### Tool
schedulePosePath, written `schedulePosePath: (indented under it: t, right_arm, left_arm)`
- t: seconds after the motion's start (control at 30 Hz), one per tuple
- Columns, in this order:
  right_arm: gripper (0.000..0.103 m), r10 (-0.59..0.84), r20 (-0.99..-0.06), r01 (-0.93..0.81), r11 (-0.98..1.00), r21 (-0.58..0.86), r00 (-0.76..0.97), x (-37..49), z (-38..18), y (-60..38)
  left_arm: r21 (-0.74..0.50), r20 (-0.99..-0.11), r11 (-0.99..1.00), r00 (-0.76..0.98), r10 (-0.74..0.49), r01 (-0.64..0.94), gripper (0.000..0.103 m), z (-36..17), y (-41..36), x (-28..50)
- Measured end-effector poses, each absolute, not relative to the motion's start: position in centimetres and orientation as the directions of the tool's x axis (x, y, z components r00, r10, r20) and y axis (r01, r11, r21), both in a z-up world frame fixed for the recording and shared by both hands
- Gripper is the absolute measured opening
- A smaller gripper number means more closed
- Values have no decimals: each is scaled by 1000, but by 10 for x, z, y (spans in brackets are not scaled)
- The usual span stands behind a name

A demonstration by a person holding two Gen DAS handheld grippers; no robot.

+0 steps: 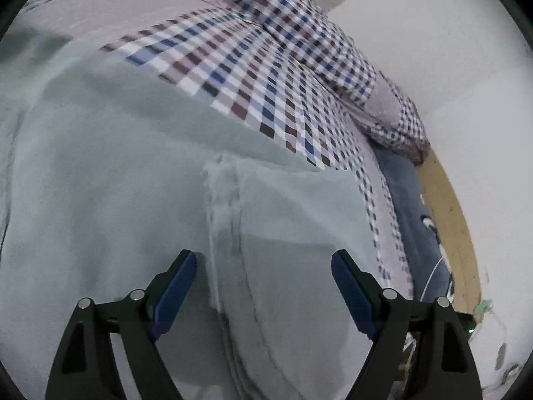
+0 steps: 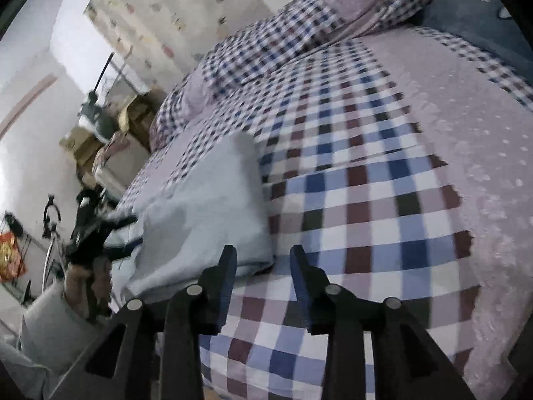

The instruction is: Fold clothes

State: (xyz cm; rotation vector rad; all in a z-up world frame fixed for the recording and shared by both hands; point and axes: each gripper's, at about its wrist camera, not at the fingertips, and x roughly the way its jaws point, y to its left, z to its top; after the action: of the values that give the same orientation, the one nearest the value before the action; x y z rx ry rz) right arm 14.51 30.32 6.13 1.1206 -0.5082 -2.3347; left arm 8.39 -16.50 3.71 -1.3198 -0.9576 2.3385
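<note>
A pale grey-blue garment (image 1: 133, 200) lies spread on the checked bedspread (image 1: 266, 76) and fills most of the left wrist view. My left gripper (image 1: 263, 258) hovers open just above it, its blue-padded fingers (image 1: 180, 286) straddling a stitched seam and a pocket-like panel (image 1: 299, 233). In the right wrist view the same garment (image 2: 206, 196) lies folded in a thick stack at the left part of the bed. My right gripper (image 2: 263, 253) is open, with its left finger at the stack's near corner and nothing between the fingers. The other gripper (image 2: 93, 230) and a hand (image 2: 80, 283) show at the far left.
Checked pillows (image 2: 266, 43) lie at the head of the bed (image 2: 399, 166), with a dark blue cushion (image 1: 413, 220) beside a wooden edge (image 1: 449, 216). White wall to the right in the left view. Boxes and clutter (image 2: 100, 133) stand beyond the bed's left side.
</note>
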Motion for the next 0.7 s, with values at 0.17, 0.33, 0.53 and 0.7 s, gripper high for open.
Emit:
schedulePosePath:
  t: [0.17, 0.33, 0.53, 0.7]
  right_arm:
    - [53, -589, -615, 244, -795, 555, -524, 136, 50, 300]
    - [69, -608, -598, 195, -767, 611, -522, 122, 39, 300]
    - [75, -591, -630, 143, -776, 614, -504, 107, 25, 298]
    - [79, -619, -646, 161, -766, 623, -446, 95, 16, 286]
  left_arm:
    - [-677, -638, -736, -525, 563, 34, 86, 34, -166, 49]
    - [-762, -586, -643, -497, 640, 70, 53, 25, -185, 33]
    - [-788, -561, -610, -501, 658, 82, 15, 18, -201, 32]
    - [-784, -524, -620, -564, 638, 27, 10, 33, -204, 33]
